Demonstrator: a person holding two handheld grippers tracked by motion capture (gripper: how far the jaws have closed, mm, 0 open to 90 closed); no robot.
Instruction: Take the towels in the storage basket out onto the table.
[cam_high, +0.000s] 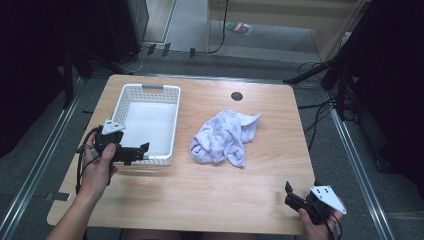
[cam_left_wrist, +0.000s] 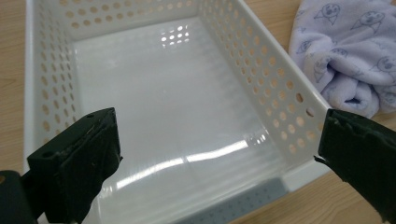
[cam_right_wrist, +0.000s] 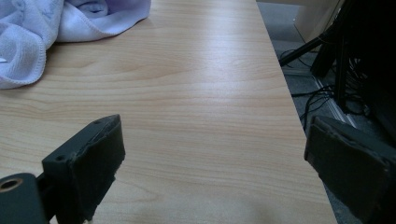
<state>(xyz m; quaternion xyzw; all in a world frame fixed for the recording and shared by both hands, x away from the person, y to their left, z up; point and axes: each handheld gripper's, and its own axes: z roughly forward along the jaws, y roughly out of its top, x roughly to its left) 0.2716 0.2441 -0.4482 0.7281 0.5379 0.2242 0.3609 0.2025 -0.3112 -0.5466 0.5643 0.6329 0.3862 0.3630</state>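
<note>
- the left gripper hovers at the near corner of the white perforated plastic basket, its black fingers spread wide and holding nothing.
- the crumpled pale lilac printed towel lies mid-surface on the light wooden surface, just right of the basket, apart from it.
- the right gripper sits near the front right corner, fingers wide and empty.

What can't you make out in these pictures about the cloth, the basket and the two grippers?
- Cloth: its underside and folded-in parts are hidden by its own folds in the high view; the left gripper view and the right gripper view each cut it off at the frame edge.
- Basket: the near wall is partly hidden by the jaws in the left gripper view.
- Left gripper: whether it touches the basket rim is too small to tell in the high view.
- Right gripper: partly hidden by the hand.
</note>
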